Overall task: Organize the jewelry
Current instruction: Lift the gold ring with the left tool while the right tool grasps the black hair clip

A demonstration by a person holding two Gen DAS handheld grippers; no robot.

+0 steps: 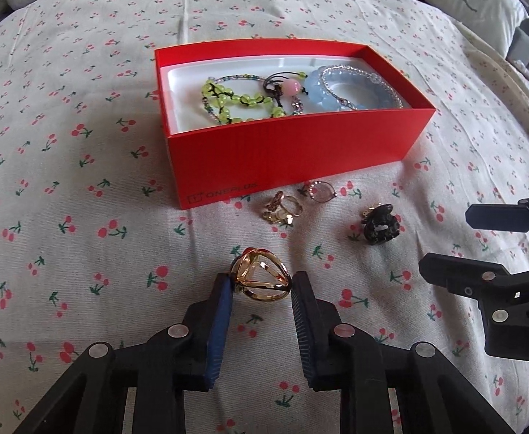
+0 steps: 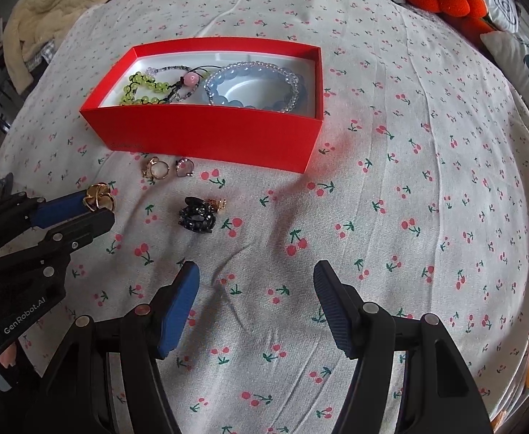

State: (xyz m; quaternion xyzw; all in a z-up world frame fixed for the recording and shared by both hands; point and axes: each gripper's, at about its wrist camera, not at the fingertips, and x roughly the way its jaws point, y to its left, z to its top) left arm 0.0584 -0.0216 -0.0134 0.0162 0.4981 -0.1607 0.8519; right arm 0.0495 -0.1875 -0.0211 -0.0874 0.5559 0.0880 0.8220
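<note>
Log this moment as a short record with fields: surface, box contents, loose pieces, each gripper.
surface: cherry-print bedsheet
box: red box, open, no lid on it
in box: green bead bracelet, blue bead bracelet, pink bead on cord
loose: small rings in front of box; black hair claw beside them
left gripper: pads pressing a large gold ring
right gripper: open, nothing between the jaws
</note>
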